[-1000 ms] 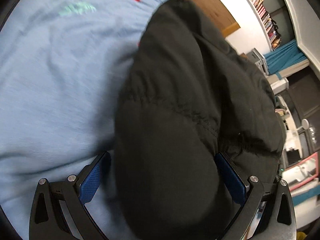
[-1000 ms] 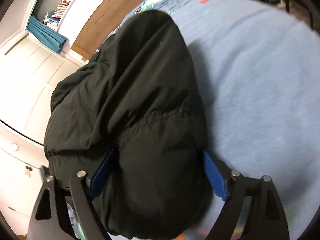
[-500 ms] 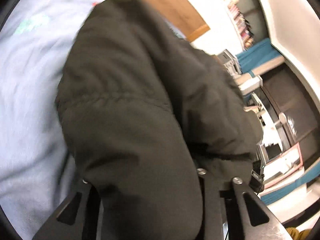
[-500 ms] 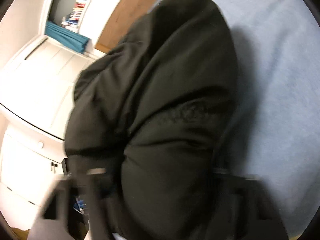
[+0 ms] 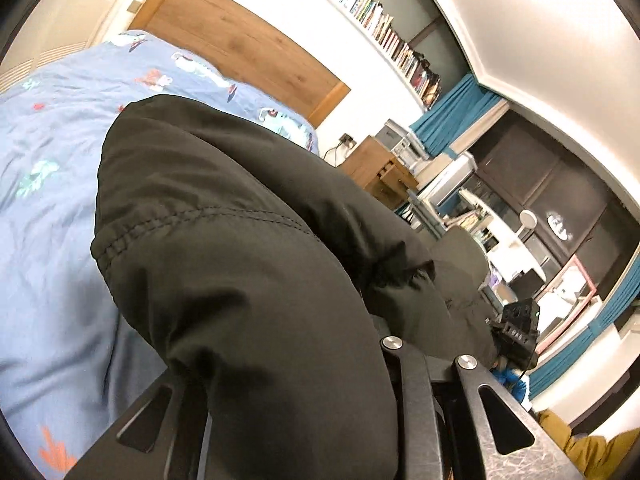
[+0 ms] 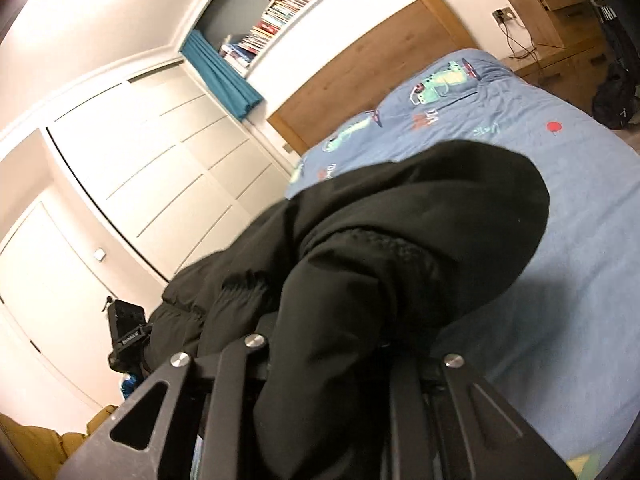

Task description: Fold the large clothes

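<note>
A black padded jacket (image 5: 240, 220) is lifted off the blue patterned bed cover (image 5: 52, 200), and its bulk hangs down toward the bed. My left gripper (image 5: 280, 368) has its jaws closing, drawn in on a thick fold of the jacket that hides the fingertips. In the right wrist view the same black jacket (image 6: 420, 220) drapes over my right gripper (image 6: 340, 344). Its jaws are closing too, with bunched fabric pinched between them above the bed cover (image 6: 560, 200).
A wooden headboard (image 6: 360, 72) stands at the bed's far end. White wardrobe doors (image 6: 140, 152) fill one side. A wooden drawer unit (image 5: 376, 172) and cluttered shelves stand on the other. A mustard sleeve (image 5: 592, 452) shows at the frame's lower edge.
Both grippers went from wide open around the jacket to closed on it. They have risen, lifting the fabric, and the view now tilts up to show the room.
</note>
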`<state>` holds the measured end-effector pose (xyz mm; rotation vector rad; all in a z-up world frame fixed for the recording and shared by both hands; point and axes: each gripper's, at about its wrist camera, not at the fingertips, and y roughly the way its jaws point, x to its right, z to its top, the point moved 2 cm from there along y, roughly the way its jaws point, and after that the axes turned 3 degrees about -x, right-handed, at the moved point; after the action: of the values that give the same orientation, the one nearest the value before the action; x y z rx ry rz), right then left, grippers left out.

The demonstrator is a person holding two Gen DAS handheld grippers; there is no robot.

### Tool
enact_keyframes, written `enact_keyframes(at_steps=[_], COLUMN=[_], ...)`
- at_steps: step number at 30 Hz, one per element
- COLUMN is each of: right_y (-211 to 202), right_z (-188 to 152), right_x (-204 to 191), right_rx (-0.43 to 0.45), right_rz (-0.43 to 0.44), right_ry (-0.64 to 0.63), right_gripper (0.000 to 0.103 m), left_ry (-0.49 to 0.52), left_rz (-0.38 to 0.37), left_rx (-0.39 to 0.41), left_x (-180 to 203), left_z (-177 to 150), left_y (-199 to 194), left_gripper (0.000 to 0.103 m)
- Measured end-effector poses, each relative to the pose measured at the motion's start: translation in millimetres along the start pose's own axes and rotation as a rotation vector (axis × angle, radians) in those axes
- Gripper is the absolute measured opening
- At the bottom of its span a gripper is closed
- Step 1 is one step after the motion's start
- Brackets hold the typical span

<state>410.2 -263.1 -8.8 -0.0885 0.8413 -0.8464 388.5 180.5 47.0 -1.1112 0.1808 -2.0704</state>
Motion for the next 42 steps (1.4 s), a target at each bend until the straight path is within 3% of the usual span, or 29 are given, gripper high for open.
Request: enact_keyframes(at_steps=[3, 7, 9, 12, 14, 15, 17, 20, 26, 35, 38, 42], right_y=[-10, -12, -18, -24, -29, -33, -47, -75, -111, -124, -122, -118], right_z=[-27, -72, -89, -99, -100, -100, -96, -97, -100, -147, -171, -202], right_x=[11, 36, 51, 71, 83, 89, 98, 101, 64, -35, -59, -85], right_rx=[-0.049, -0.129, -0.142, -0.154, -0.163, -0.161, -0.139, -0.111, -0.092, -0.098, -0.101, -0.101], right_rz=[-0.017, -0.104, -0.134, -0.200, -0.244, -0.264, -0.293, -0.345, -0.431, -0.483, -0.491, -0.522], right_ry=[0.032, 0.083, 0.129, 0.189, 0.204, 0.214, 0.239, 0.242, 0.154, -0.012, -0.047, -0.086], right_gripper=[0.017, 0.018, 0.021, 0.037, 0.057, 0.060, 0.065, 0.067, 0.068, 0.068, 0.068, 0.068], left_ry=[-0.038, -0.081, -0.093, -0.094, -0.098, -0.100, -0.098, -0.095, -0.024, 0.033, 0.045, 0.085], left_rz=[0.054, 0.146, 0.196, 0.257, 0.292, 0.319, 0.358, 0.412, 0.571, 0.669, 0.692, 0.735], left_rx=[-0.071, -0.154, -0.178, -0.192, -0.193, -0.185, -0.159, -0.130, -0.079, 0.026, 0.051, 0.052], left_x=[-23, -51, -63, -66, -66, -66, -66, -65, -31, 24, 45, 67], left_z=[-35, -71, -83, -87, -86, -85, -86, -89, -103, -149, -169, -188], left_y=[5, 14, 10, 0, -7, -14, -29, -57, -96, -123, -119, -113], left_gripper=[0.022, 0.024, 0.034, 0.049, 0.062, 0.072, 0.081, 0.082, 0.085, 0.095, 0.102, 0.102])
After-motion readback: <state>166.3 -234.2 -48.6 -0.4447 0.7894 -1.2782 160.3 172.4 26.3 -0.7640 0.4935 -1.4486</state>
